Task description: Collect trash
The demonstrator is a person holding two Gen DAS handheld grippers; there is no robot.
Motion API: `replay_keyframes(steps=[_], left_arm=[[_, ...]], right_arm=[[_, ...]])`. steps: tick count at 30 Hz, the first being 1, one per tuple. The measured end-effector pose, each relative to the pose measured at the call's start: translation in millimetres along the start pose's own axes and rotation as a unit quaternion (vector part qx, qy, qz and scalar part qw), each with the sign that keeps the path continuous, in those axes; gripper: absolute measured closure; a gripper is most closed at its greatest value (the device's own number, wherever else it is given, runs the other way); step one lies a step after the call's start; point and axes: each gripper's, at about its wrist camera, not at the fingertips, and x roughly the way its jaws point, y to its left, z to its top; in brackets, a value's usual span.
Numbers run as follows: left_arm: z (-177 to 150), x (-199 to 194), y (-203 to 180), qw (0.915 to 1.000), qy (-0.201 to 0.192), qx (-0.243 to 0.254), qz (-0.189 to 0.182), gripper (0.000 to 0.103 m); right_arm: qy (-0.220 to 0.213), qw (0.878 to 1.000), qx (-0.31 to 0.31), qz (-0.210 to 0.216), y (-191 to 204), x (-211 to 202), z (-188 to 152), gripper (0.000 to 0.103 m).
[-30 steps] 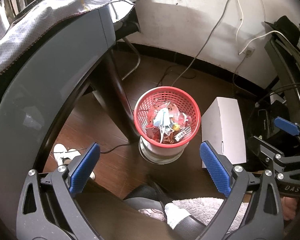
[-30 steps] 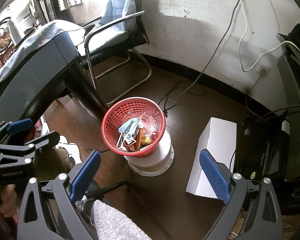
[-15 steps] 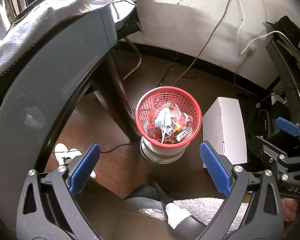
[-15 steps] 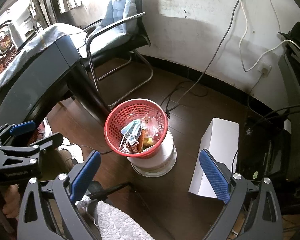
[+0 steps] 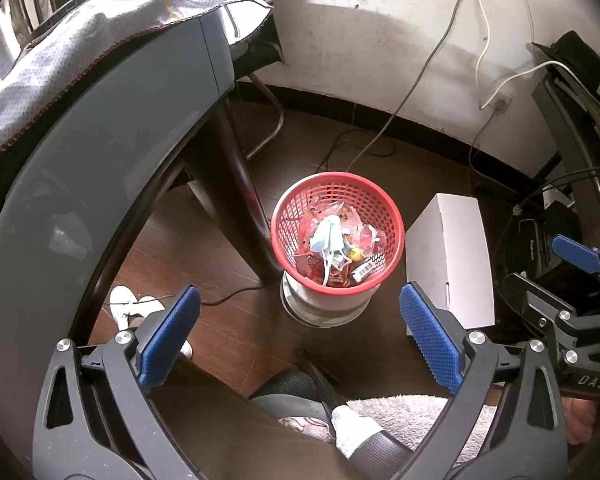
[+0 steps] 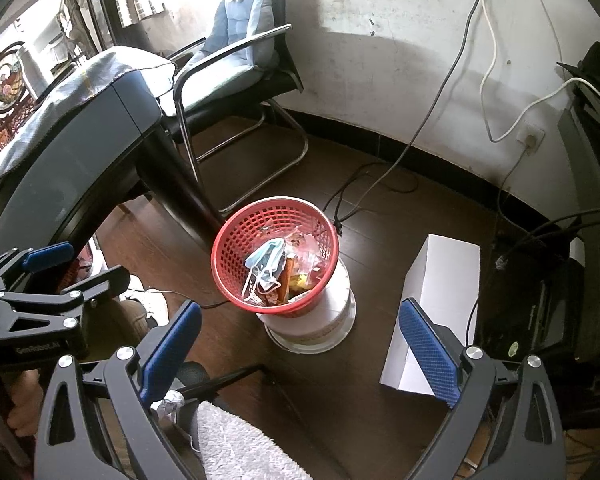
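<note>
While both grippers, left (image 5: 300, 336) and right (image 6: 300, 344), hover with fingers spread and empty, the red plastic mesh wastebasket (image 5: 337, 232) of trash sits beyond them.

One basket (image 5: 337, 232), one box (image 5: 452, 264), one chair (image 6: 236, 48)

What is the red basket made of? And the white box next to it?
The red basket looks like moulded plastic: glossy, with an open lattice wall. The white box seems to be matte cardboard, with flat faces and folded edges, though I can't be certain.
</note>
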Motion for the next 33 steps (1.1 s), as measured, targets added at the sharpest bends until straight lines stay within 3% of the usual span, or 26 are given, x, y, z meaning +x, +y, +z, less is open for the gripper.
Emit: replay_keyframes(steps=[33], left_arm=[[-0.4,0.8,1.1,1.0000,0.002,0.000,0.002,0.007]], right_arm=[[0.001,1.000,0.003,0.004,5.0,0.3,-0.6,0.006]])
